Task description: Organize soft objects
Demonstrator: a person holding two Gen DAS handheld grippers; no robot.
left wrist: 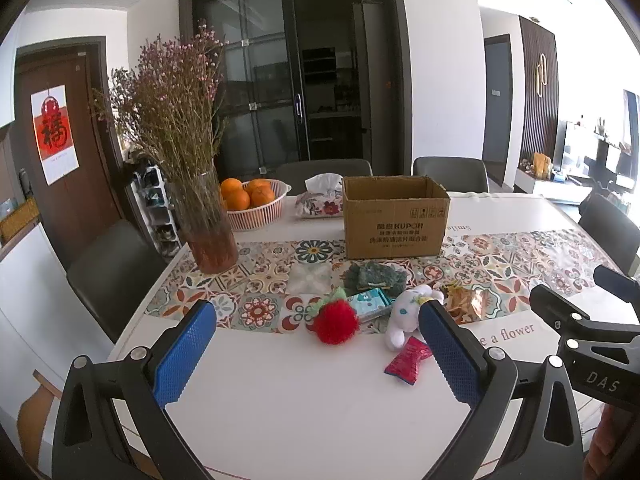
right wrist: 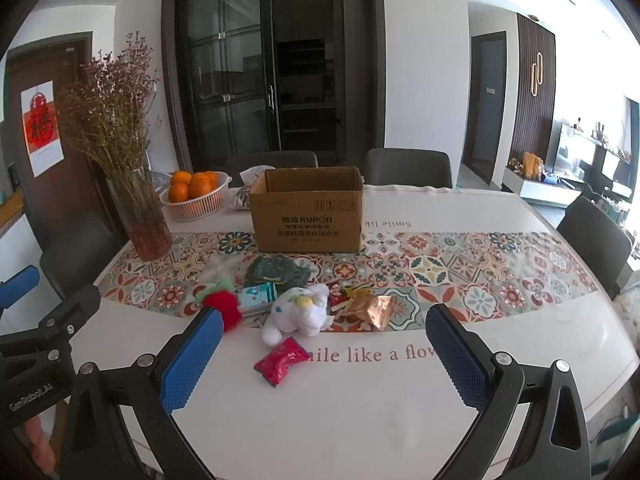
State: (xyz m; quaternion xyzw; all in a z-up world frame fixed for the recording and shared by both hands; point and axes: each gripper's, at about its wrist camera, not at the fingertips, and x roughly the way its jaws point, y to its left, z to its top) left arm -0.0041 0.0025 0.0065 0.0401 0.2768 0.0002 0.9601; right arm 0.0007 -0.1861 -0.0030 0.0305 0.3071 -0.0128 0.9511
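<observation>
A red fluffy strawberry toy (left wrist: 335,321) (right wrist: 222,305), a white plush animal (left wrist: 405,312) (right wrist: 299,311) and a dark green knitted item (left wrist: 374,275) (right wrist: 276,269) lie in a cluster on the table. An open cardboard box (left wrist: 394,222) (right wrist: 307,211) stands behind them. A teal tissue pack (left wrist: 370,302) (right wrist: 257,293), a red wrapper (left wrist: 408,361) (right wrist: 282,360) and gold foil packets (left wrist: 466,300) (right wrist: 368,306) lie among them. My left gripper (left wrist: 318,354) is open and empty in front of the cluster. My right gripper (right wrist: 324,354) is open and empty above the red wrapper.
A glass vase of dried flowers (left wrist: 208,224) (right wrist: 140,216) stands at the left. A basket of oranges (left wrist: 256,204) (right wrist: 196,196) and a tissue box (left wrist: 320,200) sit behind it. Chairs (left wrist: 108,276) (right wrist: 408,168) surround the table (left wrist: 300,400) (right wrist: 360,400).
</observation>
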